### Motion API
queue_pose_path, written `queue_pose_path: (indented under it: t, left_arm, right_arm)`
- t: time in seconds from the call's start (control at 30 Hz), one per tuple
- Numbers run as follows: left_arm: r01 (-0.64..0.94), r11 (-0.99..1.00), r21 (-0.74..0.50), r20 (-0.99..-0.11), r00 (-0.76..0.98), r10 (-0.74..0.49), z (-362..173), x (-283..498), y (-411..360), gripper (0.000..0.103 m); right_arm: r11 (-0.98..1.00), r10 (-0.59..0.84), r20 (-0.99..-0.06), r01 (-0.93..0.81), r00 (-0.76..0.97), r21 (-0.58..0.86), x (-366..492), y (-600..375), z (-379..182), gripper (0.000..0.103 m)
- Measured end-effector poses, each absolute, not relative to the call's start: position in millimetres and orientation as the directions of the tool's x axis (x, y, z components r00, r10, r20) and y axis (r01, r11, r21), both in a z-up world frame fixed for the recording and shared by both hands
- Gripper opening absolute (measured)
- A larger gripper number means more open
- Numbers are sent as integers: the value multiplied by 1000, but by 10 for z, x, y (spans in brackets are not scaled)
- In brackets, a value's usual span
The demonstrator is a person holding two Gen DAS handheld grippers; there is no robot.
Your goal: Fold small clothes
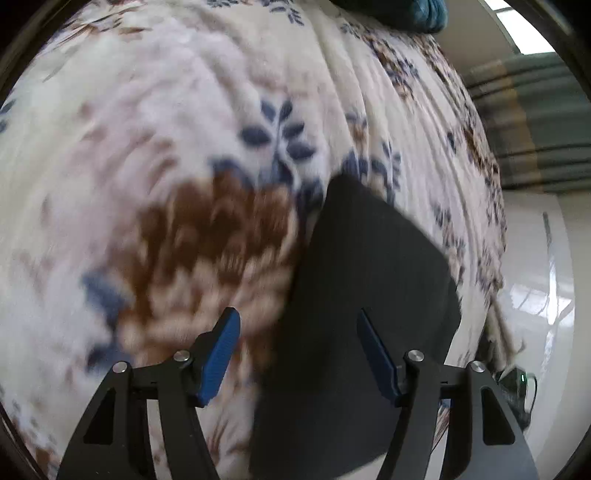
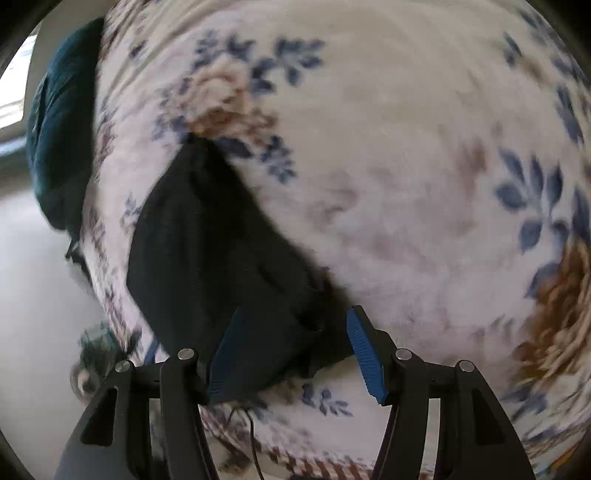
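A small black garment (image 1: 365,295) lies flat on a white floral blanket (image 1: 166,147), near the bed's edge. My left gripper (image 1: 299,354) is open just above it, the right blue pad (image 1: 376,358) over the cloth and the left pad (image 1: 221,354) over the blanket. In the right wrist view the same black garment (image 2: 207,240) lies folded with a bunched corner near the pads. My right gripper (image 2: 291,354) is open, its fingers on either side of that near corner. Both views are motion-blurred.
A dark teal bundle of cloth (image 2: 59,133) sits at the blanket's (image 2: 406,166) far end, also in the left wrist view (image 1: 417,14). The bed edge drops to a glossy white floor (image 1: 543,295). A cable and small device (image 1: 517,387) lie on the floor.
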State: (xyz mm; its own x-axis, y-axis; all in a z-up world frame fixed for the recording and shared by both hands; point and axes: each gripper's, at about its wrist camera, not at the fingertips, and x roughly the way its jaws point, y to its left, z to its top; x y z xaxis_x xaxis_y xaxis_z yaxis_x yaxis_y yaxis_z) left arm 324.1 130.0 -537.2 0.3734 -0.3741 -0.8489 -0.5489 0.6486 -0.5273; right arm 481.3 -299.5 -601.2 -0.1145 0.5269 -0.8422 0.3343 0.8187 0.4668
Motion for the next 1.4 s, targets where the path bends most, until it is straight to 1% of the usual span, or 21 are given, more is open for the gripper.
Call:
queue_pose_path:
  t: [0.03, 0.07, 0.1, 0.13, 0.27, 0.37, 0.53, 0.6, 0.63, 0.67, 0.77, 0.83, 0.9, 0.93, 0.97, 1.03, 1.1, 1.2, 1.27, 1.37, 1.4]
  left_arm:
    - [-547, 657, -519, -854, 361, -375, -5371, 3196, 1259, 63]
    - [-543, 667, -510, -860, 344, -377, -5376, 3144, 1208, 63]
    - [-539, 675, -503, -864, 330, -381, -5389, 3093, 1157, 63]
    - [-537, 682, -496, -868, 315, -383, -5402, 3057, 1120, 63]
    - [-548, 682, -485, -874, 278, -398, -5454, 2907, 1018, 63]
    - [-555, 674, -488, -872, 271, -408, -5458, 2808, 977, 63]
    - [-580, 651, -490, -870, 271, -413, -5466, 2686, 991, 63]
    - [-583, 645, -494, -867, 277, -413, -5457, 2648, 1009, 63]
    - [-584, 645, -493, -868, 278, -412, -5457, 2636, 1010, 63]
    - [-583, 644, -495, -867, 279, -414, -5460, 2625, 1010, 63]
    - [-590, 642, -489, -869, 266, -417, -5509, 2604, 994, 63]
    - [-596, 635, -492, -867, 264, -423, -5537, 2599, 990, 63]
    - [-600, 624, -501, -861, 272, -430, -5555, 2588, 999, 63]
    - [-604, 616, -505, -858, 276, -433, -5559, 2581, 1005, 63]
    - [-608, 605, -515, -853, 288, -436, -5553, 2572, 1011, 63]
    - [-599, 582, -551, -831, 326, -451, -5532, 2561, 1008, 63]
    - [-577, 585, -570, -820, 346, -457, -5533, 2568, 1002, 63]
    - [-545, 591, -595, -803, 361, -475, -5568, 2655, 991, 63]
    - [-520, 594, -613, -789, 378, -484, -5580, 2755, 994, 63]
    - [-457, 607, -651, -759, 427, -492, -5590, 2980, 972, 64]
    - [-440, 608, -661, -749, 432, -502, -5637, 3084, 956, 64]
  right_arm:
    - [811, 528, -843, 355, -103, 464, 4766, -2966, -6100, 58]
    - [800, 541, -836, 363, -90, 478, 4736, -2902, -6168, 32]
    - [788, 560, -824, 359, -82, 500, 4718, -2834, -6197, 13]
    - [782, 566, -821, 363, -70, 508, 4698, -2784, -6194, 8]
    - [802, 479, -869, 339, 127, 492, 4588, -2805, -5682, 6]
    - [868, 373, -924, 321, 82, 379, 4462, -2879, -5630, 6]
    - [852, 376, -921, 427, -99, 302, 4191, -3121, -6072, 9]
    - [756, 492, -870, 507, -22, 415, 4053, -3287, -6084, 28]
    - [715, 528, -849, 534, 8, 450, 3997, -3339, -6086, 54]
    - [647, 591, -805, 567, 50, 510, 3915, -3372, -6128, 68]
    - [524, 712, -699, 614, 65, 591, 3822, -3333, -6394, 69]
    - [510, 722, -689, 632, 54, 584, 3837, -3222, -6635, 69]
    - [474, 726, -680, 641, 104, 604, 3847, -3159, -6757, 51]
    - [449, 737, -661, 629, 142, 635, 3863, -3146, -6750, 33]
    - [440, 742, -647, 602, 173, 666, 3882, -3135, -6696, 28]
    - [427, 770, -590, 492, 242, 759, 3920, -3128, -6478, 26]
    - [496, 750, -609, 391, 257, 775, 3943, -3161, -6293, 26]
    - [594, 699, -701, 432, 139, 678, 3935, -3240, -6489, 42]
    - [529, 743, -656, 482, 136, 699, 3840, -3293, -6594, 58]
    - [421, 825, -547, 493, 139, 761, 3653, -3194, -6686, 69]
    - [391, 850, -510, 491, 132, 778, 3611, -3104, -6760, 70]
